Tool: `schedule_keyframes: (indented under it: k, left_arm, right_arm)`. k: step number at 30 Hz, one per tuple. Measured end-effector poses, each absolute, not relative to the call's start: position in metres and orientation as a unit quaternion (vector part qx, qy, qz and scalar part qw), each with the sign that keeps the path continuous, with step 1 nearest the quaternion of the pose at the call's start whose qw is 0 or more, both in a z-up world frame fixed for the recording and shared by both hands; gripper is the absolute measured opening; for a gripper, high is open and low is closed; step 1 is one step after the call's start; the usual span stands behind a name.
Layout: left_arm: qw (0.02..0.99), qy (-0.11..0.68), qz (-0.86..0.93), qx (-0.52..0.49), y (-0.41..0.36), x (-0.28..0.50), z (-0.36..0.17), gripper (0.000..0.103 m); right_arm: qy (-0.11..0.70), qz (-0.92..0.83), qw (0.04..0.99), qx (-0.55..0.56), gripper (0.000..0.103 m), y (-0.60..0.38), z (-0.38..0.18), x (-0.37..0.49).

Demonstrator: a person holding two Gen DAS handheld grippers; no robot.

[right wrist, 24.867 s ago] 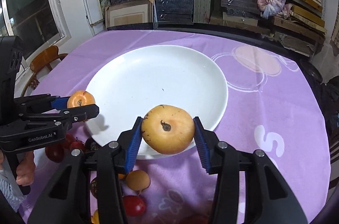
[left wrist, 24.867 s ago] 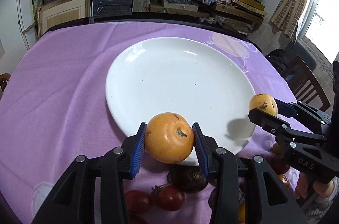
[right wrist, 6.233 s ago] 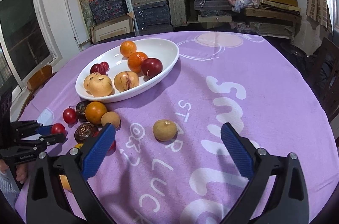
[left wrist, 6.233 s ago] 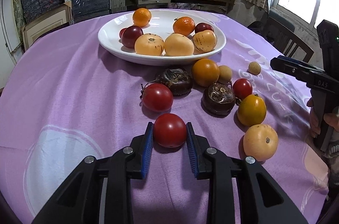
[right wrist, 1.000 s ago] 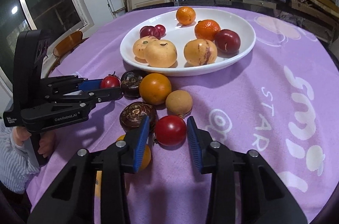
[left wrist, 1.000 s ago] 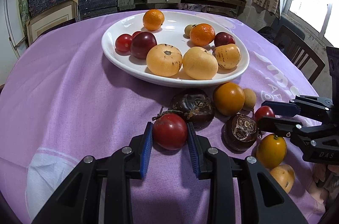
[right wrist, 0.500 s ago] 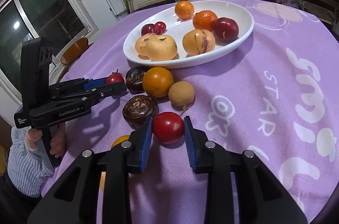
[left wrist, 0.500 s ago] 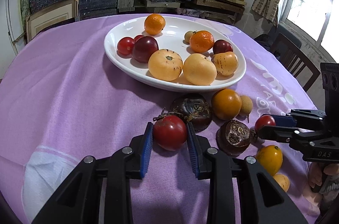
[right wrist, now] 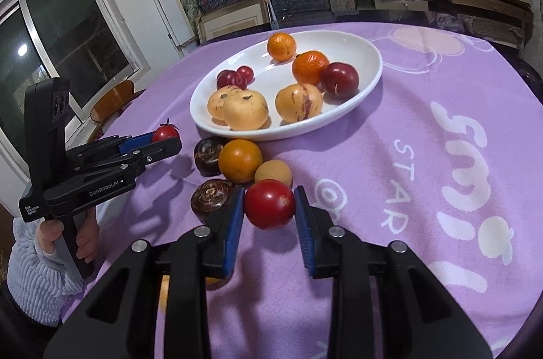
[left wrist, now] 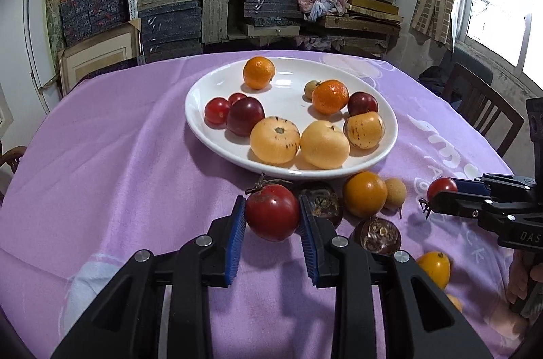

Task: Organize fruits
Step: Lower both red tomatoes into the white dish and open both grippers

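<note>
Both grippers are loaded, the left gripper (left wrist: 272,221) clamping a stemmed red tomato (left wrist: 272,216) and the right gripper (right wrist: 269,213) pinching 1 smooth red tomato (right wrist: 269,204), so next comes the carry ahead to the white plate (left wrist: 200,128) beyond the fingertips.

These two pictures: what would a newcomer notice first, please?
Each gripper is shut on a red tomato: the left gripper on a stemmed tomato, the right gripper on a smooth tomato. Behind them, a white plate of fruit stands on the purple cloth.
</note>
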State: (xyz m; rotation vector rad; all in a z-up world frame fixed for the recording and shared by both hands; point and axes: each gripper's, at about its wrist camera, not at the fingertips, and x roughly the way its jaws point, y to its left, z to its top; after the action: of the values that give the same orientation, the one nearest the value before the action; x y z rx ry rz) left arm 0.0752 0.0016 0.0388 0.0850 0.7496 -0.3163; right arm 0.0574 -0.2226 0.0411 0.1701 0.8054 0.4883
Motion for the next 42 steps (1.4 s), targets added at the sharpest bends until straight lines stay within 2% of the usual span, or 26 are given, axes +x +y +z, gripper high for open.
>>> schedule_keyframes:
  k: [7,13,24,42]
  left_arm:
    - [0.922,0.36,-0.144,0.011,-0.005,0.132,0.072,0.031]
    - [0.91,0.391,-0.141,0.001,-0.023,0.187,0.077,0.031]
    - [0.899,0.416,-0.137,0.023,-0.052,0.227,0.048,0.031]
    - [0.906,0.404,-0.108,0.061,-0.069,0.229,0.035,0.031]
  right_arm:
    - [0.355,0.204,0.911,0.058,0.029,-0.222,0.087,0.102]
    - [0.35,0.181,0.919,0.03,0.029,-0.196,0.103,0.166]
    - [0.394,0.137,0.908,0.036,0.029,-0.191,0.079,0.258]
    - [0.413,0.13,0.901,0.042,0.03,-0.198,0.051,0.281]
